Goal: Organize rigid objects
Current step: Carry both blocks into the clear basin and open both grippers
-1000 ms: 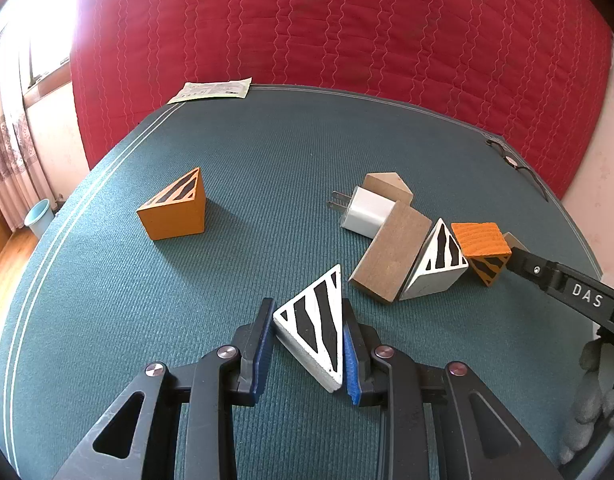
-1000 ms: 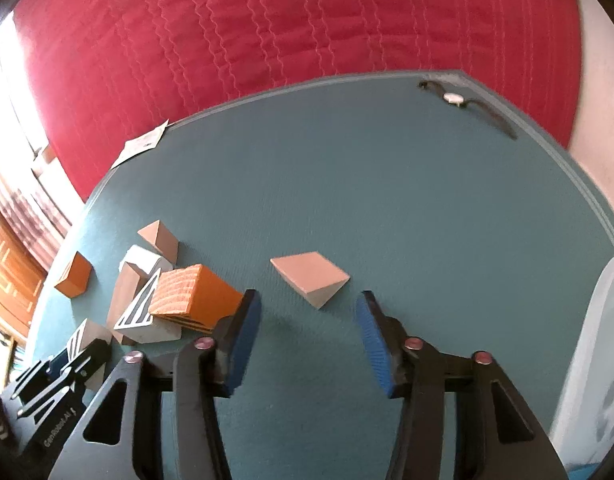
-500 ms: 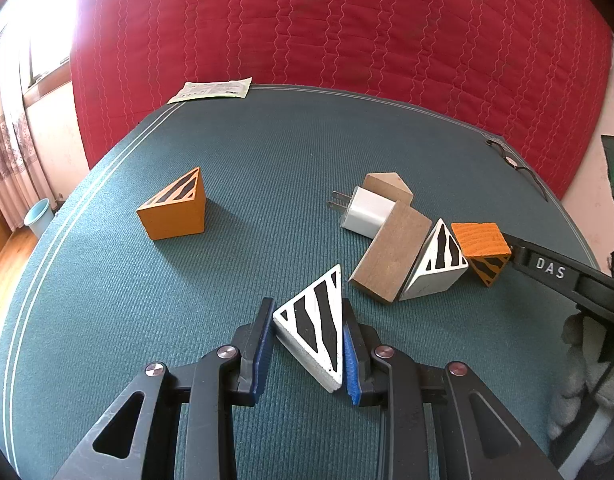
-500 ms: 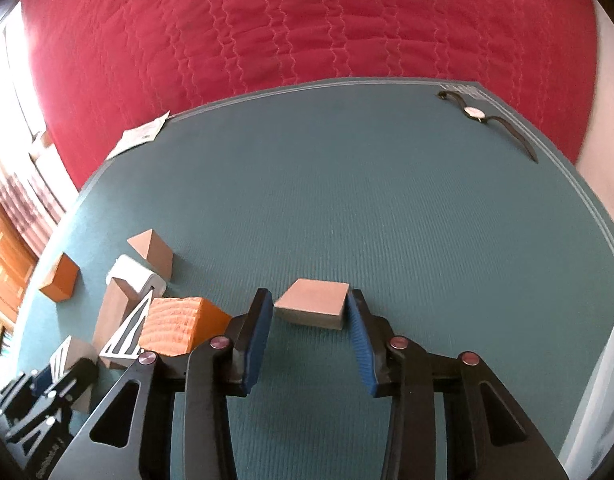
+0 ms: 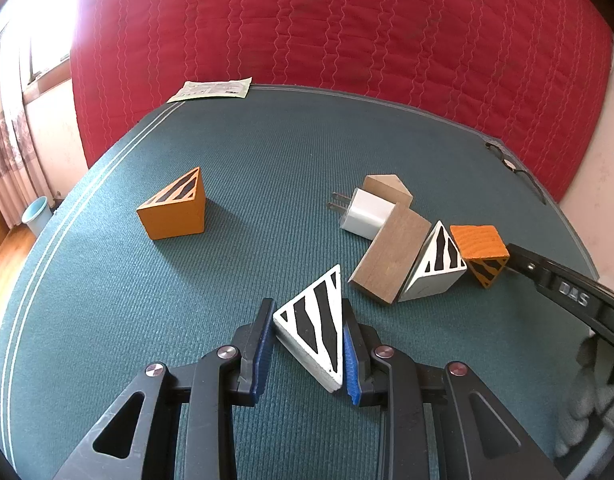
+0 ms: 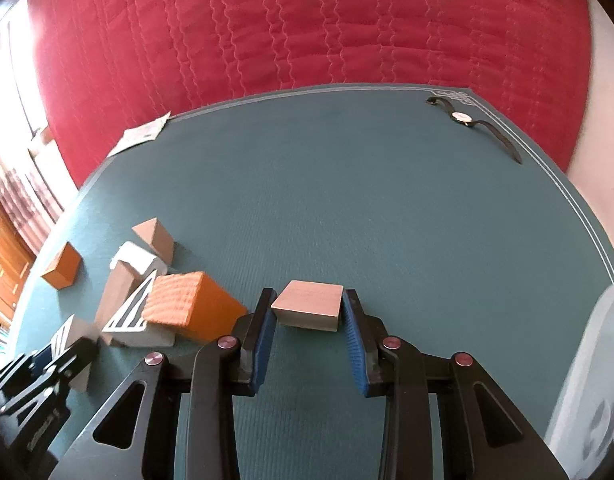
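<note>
Right fingers (image 6: 349, 320) closing around tan block (image 6: 309, 309)

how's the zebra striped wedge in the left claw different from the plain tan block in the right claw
The white wedge is triangular with black stripes; the tan block is squarish and unpatterned. The left claw is shut on the wedge; the right claw is closing around the block. Both sit above the teal mat.

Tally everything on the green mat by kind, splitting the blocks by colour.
Orange blocks: 2
White striped blocks: 2
Plain wooden blocks: 3
Charger: 1
Wristwatch: 1
Paper slip: 1
Total: 10
</note>
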`<state>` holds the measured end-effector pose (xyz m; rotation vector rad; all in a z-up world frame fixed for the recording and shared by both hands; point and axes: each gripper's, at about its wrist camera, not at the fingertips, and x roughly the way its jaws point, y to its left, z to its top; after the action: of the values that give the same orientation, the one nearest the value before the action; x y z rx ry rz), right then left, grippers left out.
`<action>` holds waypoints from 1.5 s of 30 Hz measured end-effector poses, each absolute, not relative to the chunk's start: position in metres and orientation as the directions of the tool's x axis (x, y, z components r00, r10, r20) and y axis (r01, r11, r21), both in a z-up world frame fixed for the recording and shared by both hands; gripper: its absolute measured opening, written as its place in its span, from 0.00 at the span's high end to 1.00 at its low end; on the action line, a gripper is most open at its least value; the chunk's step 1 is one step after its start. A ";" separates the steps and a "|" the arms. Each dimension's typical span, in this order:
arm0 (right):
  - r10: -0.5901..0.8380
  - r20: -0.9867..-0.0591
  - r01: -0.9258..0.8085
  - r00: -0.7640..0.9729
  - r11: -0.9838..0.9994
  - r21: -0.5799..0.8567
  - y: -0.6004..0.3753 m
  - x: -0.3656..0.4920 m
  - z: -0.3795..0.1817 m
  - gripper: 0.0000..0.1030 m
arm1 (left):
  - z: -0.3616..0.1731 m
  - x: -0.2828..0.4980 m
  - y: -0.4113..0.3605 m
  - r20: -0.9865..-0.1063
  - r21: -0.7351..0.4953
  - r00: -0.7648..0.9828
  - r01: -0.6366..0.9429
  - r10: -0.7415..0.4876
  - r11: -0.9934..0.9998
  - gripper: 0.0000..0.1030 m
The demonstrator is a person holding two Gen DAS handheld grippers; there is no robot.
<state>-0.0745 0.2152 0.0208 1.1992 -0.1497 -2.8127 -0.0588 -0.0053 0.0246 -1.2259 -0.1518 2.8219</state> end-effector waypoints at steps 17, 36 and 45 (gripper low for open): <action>-0.136 -0.658 0.044 -0.741 -0.987 0.154 0.248 0.003 0.054 0.67 | 0.034 -0.049 0.002 -0.702 -0.181 -0.694 -0.047 0.163 -0.982 0.70; -0.048 -0.630 -0.068 -0.775 -0.985 0.158 0.328 0.063 0.069 0.67 | 0.056 -0.027 0.073 -0.687 -0.157 -0.674 -0.227 0.271 -0.961 0.70; 0.034 -0.641 -0.177 -0.767 -0.971 0.161 0.380 0.094 0.062 0.67 | 0.064 -0.019 0.115 -0.690 -0.134 -0.646 -0.329 0.326 -0.935 0.70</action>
<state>0.0943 0.3800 0.0623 1.0974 -0.3465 -3.0444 -0.0193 0.1148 0.0639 -1.0736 0.0055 2.5624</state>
